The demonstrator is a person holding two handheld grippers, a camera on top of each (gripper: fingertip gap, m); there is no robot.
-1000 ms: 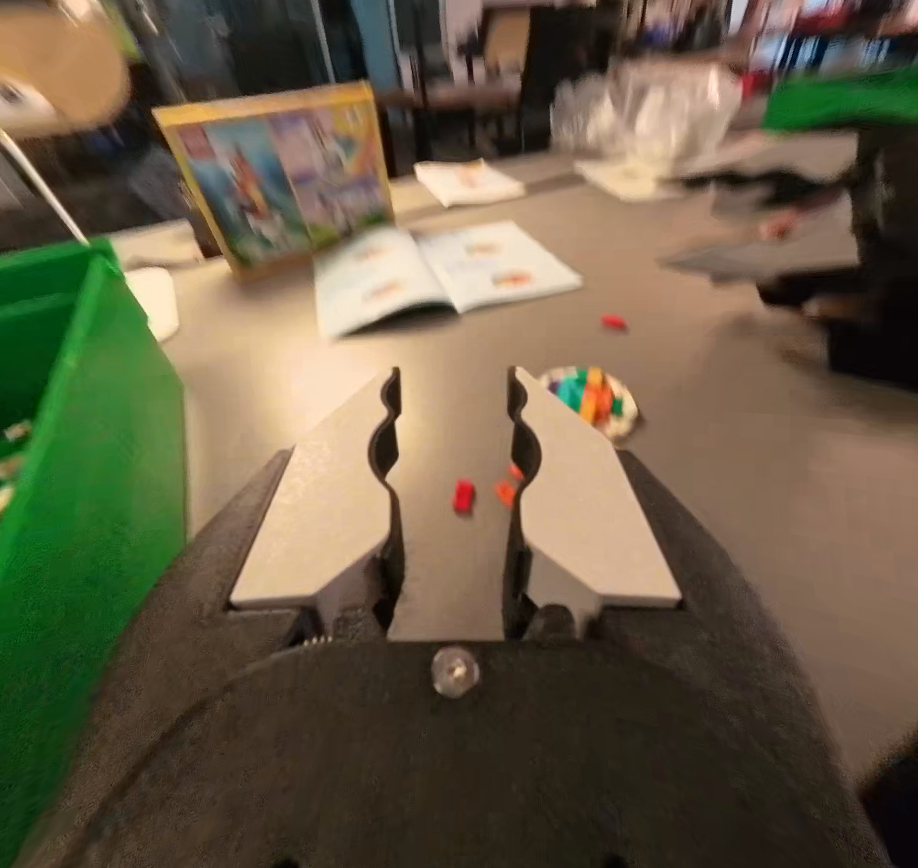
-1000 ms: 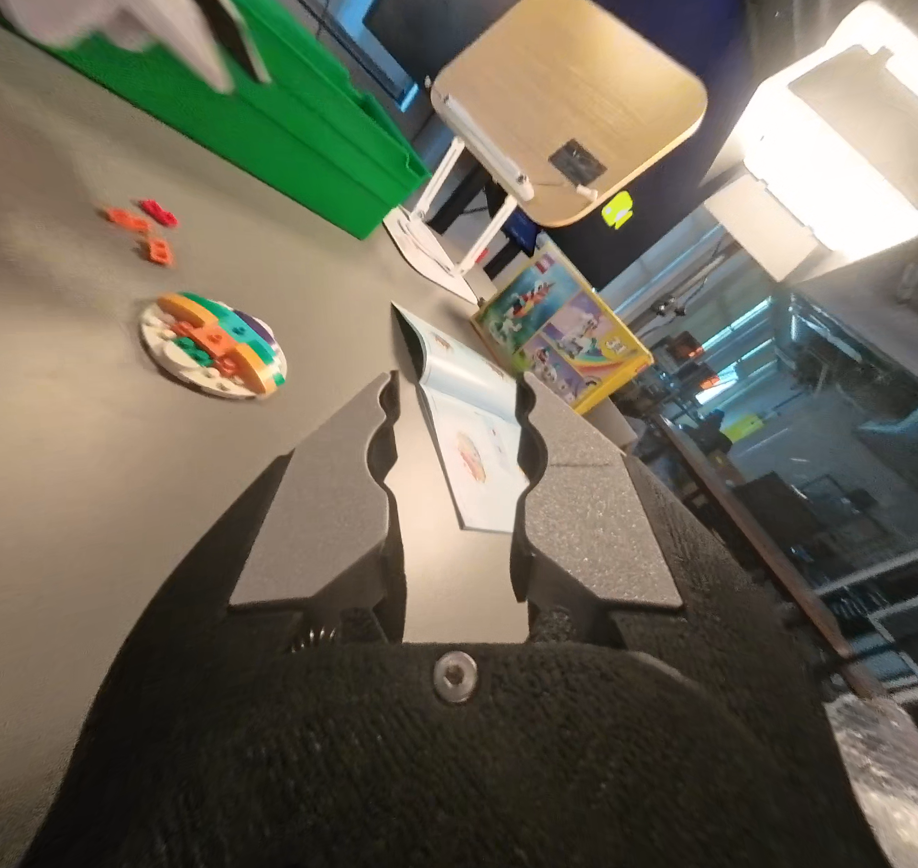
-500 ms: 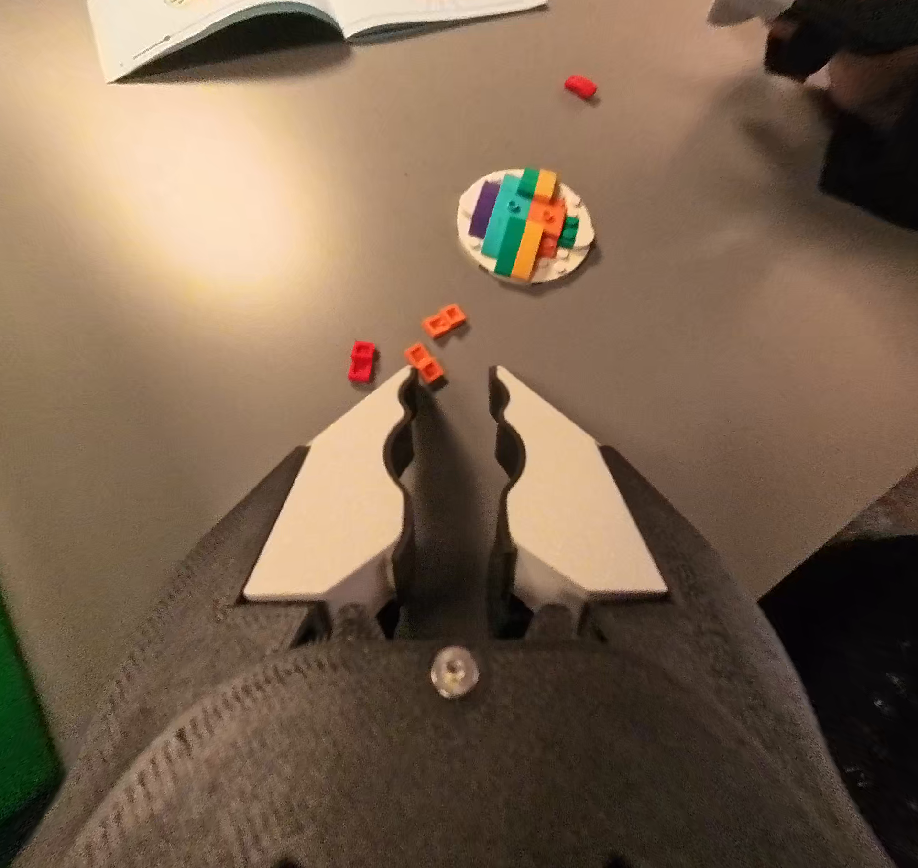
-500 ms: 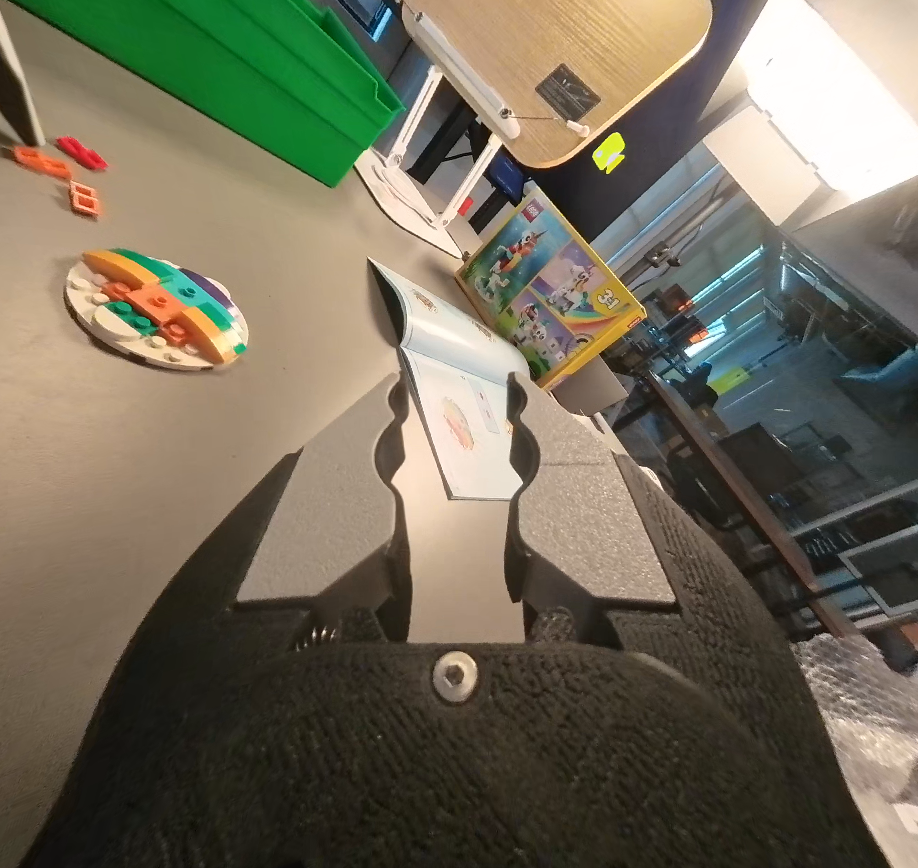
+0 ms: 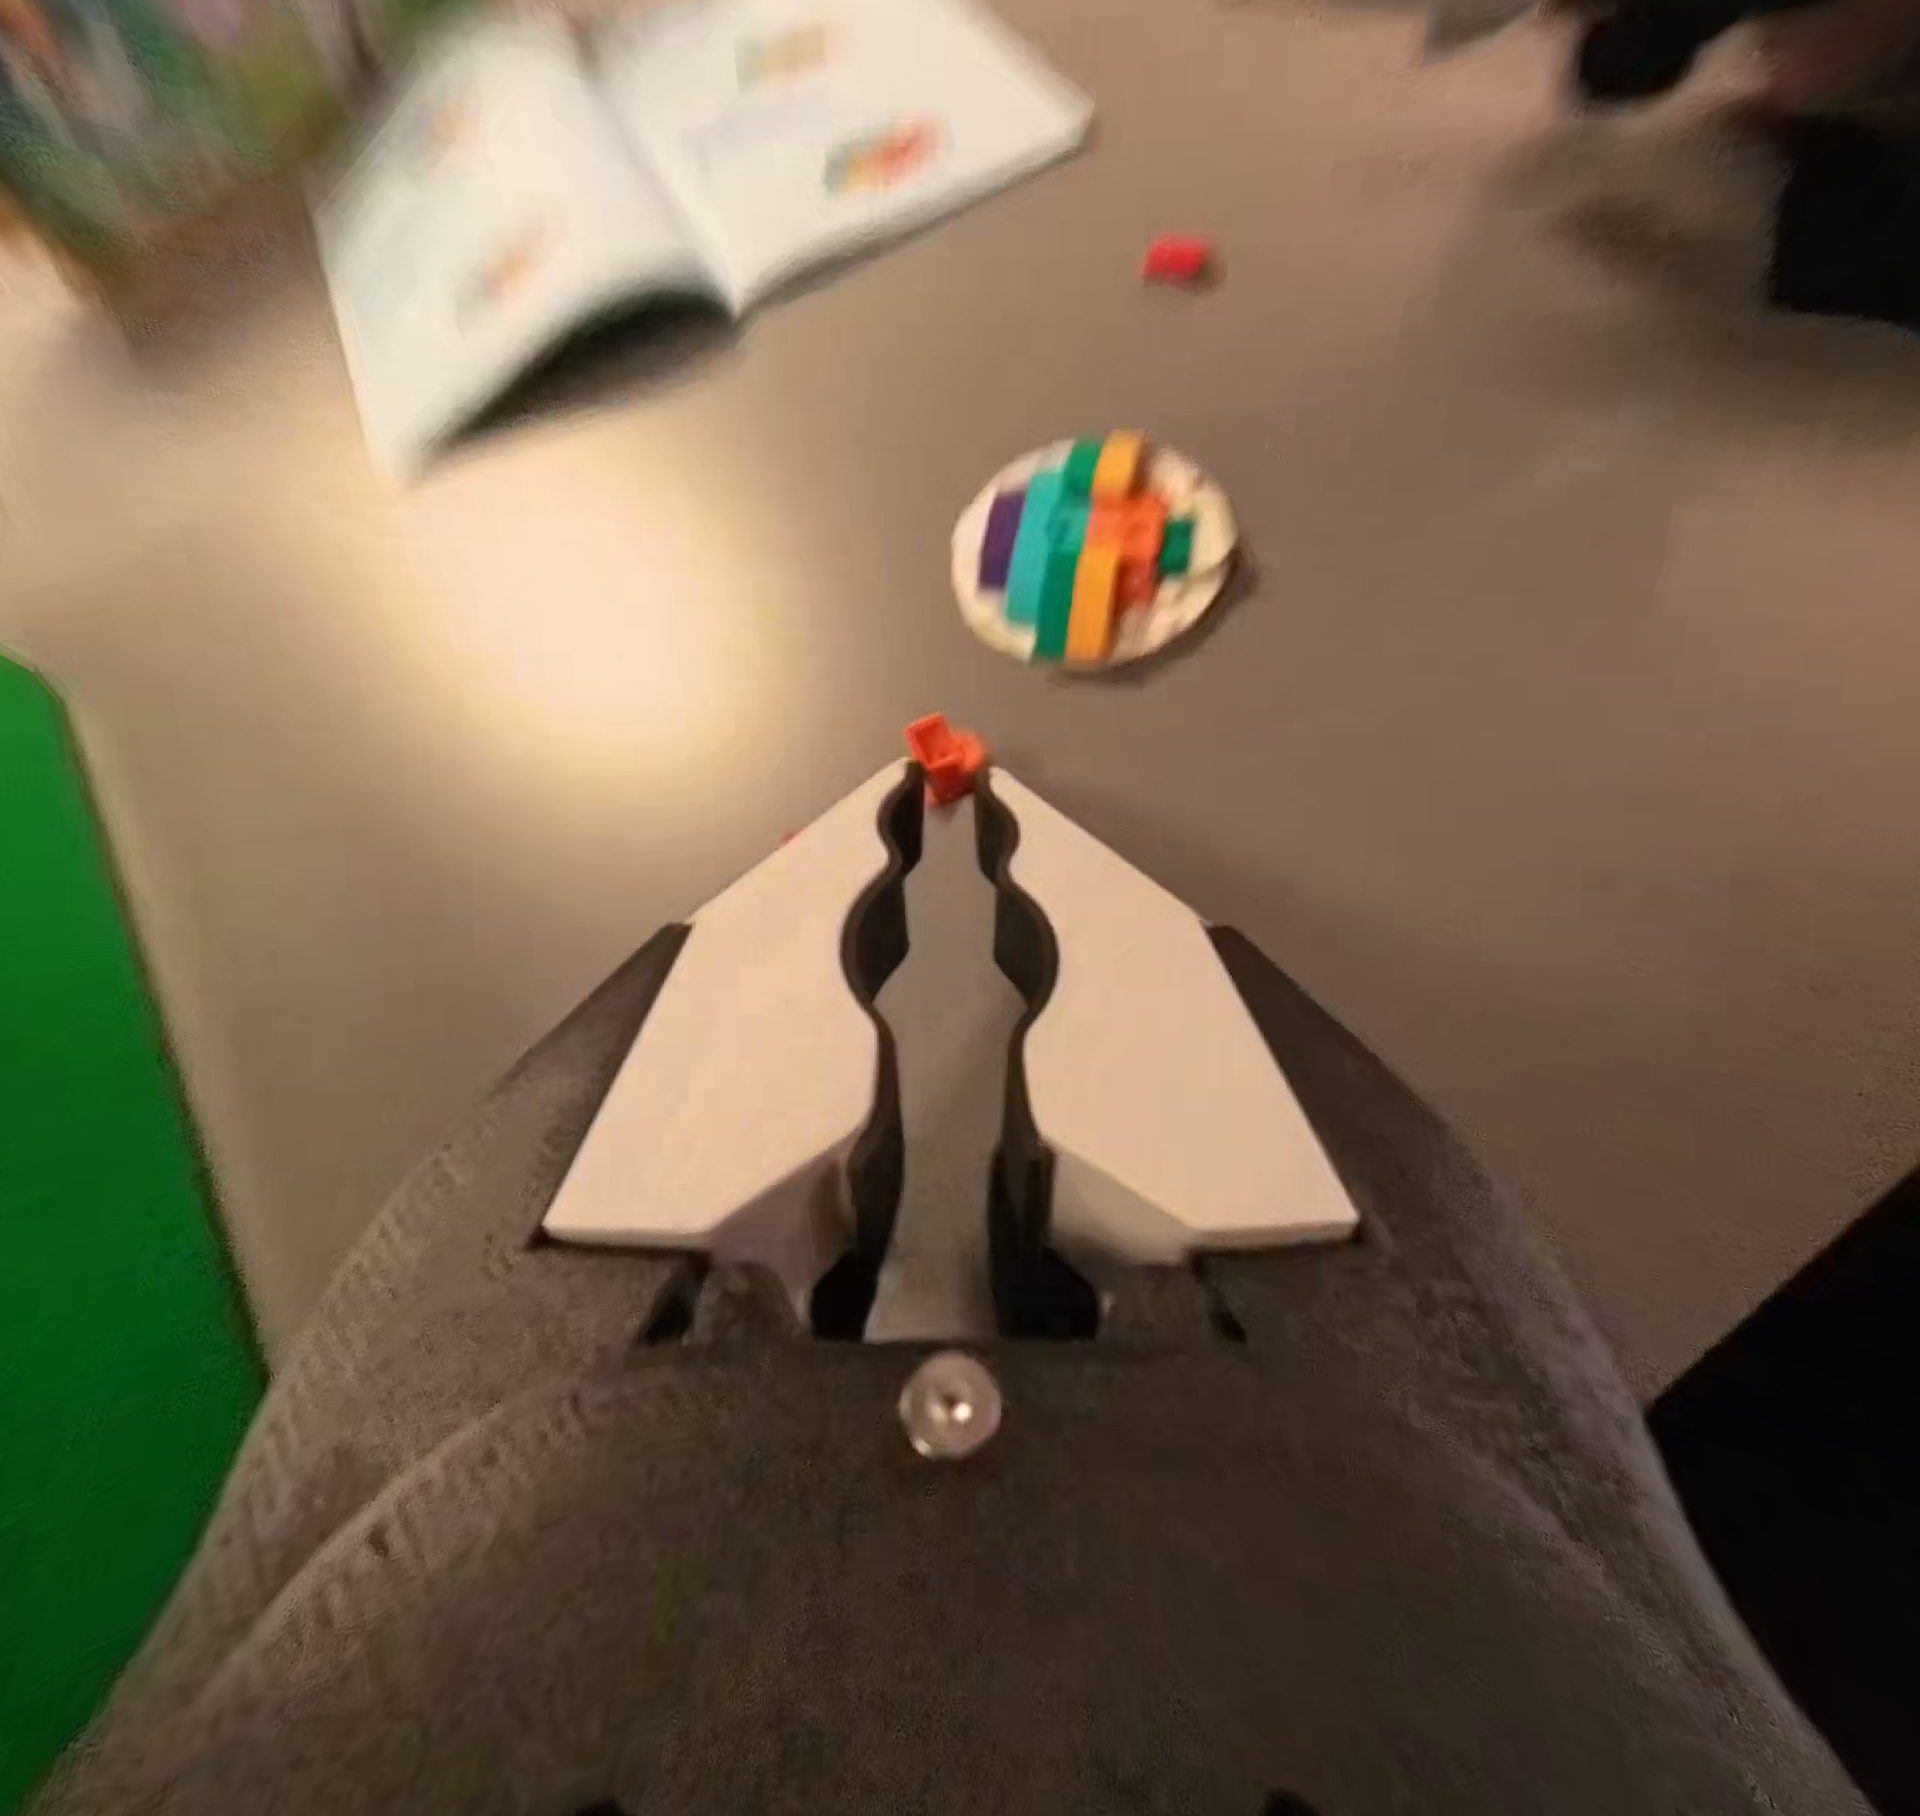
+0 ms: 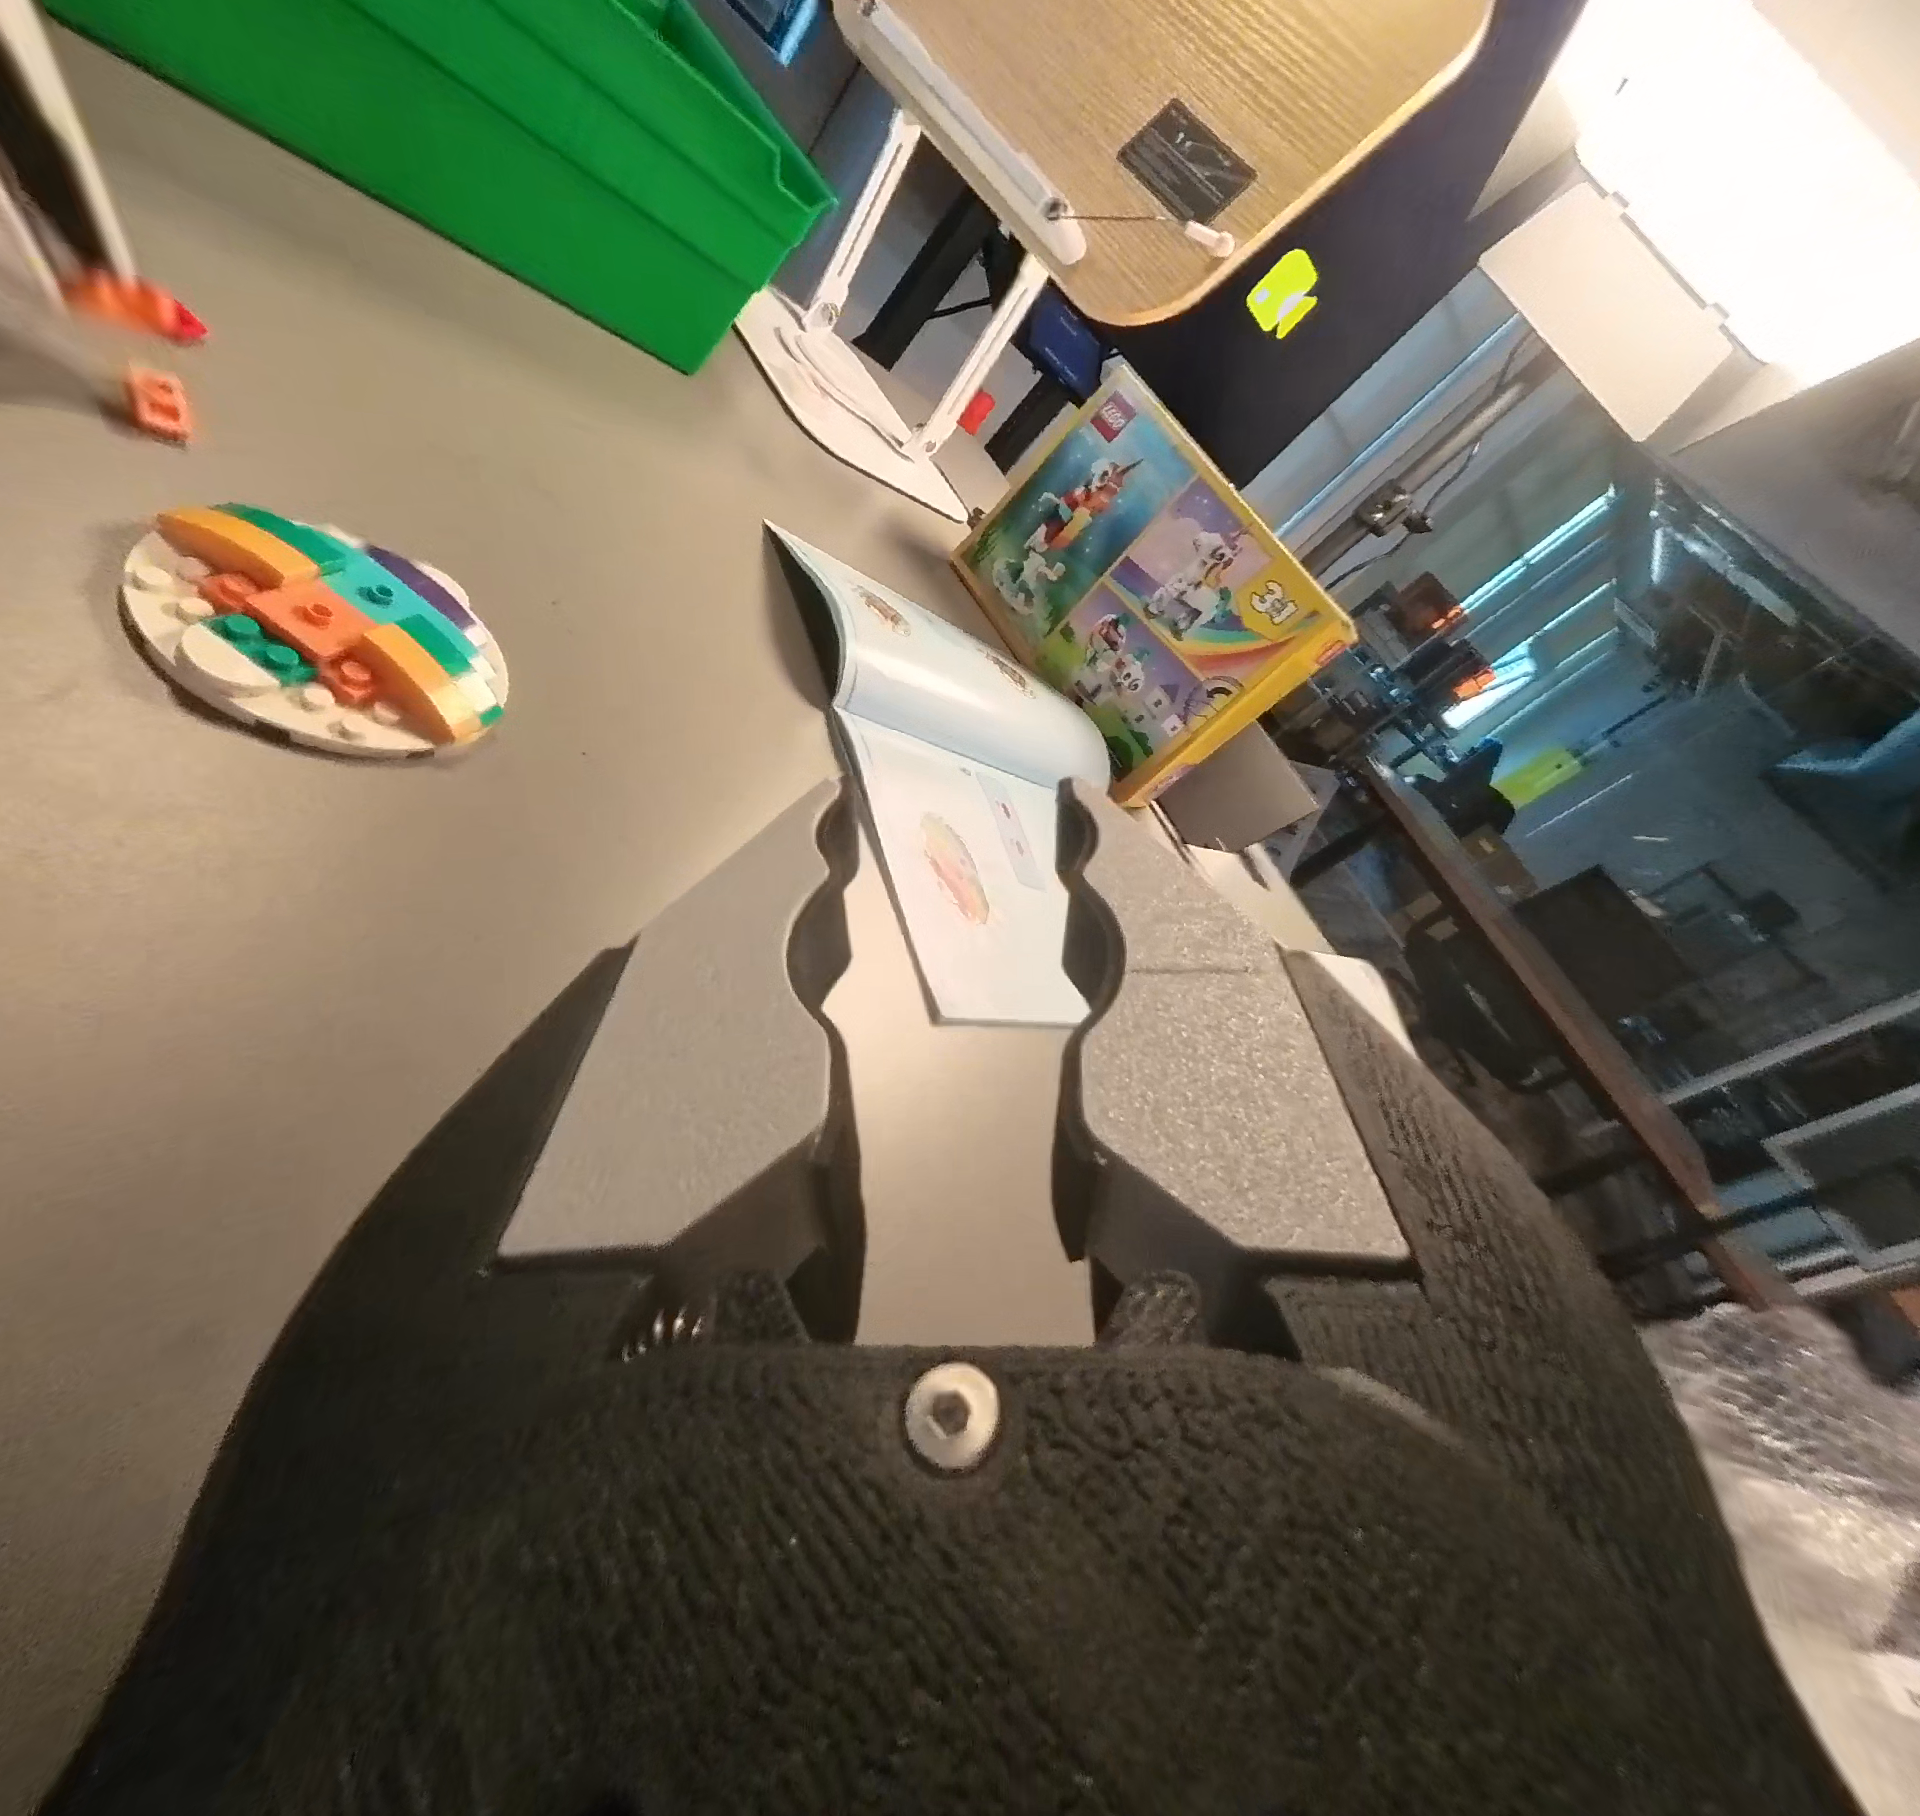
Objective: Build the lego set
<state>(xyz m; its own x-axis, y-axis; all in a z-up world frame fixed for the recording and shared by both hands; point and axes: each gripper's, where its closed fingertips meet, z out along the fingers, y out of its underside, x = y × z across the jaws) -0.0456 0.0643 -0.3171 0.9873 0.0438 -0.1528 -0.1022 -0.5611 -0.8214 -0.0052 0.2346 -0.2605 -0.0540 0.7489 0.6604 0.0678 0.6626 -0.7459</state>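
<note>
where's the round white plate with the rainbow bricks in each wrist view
Left wrist view: the round white plate lies right of centre in the upper half, on the table beyond the left gripper, whose tips pinch a small orange piece.
Right wrist view: the plate lies at the left edge, mid-height, left of the open right gripper.
Shared landmark: the open instruction booklet lies beyond the plate in both.
</note>
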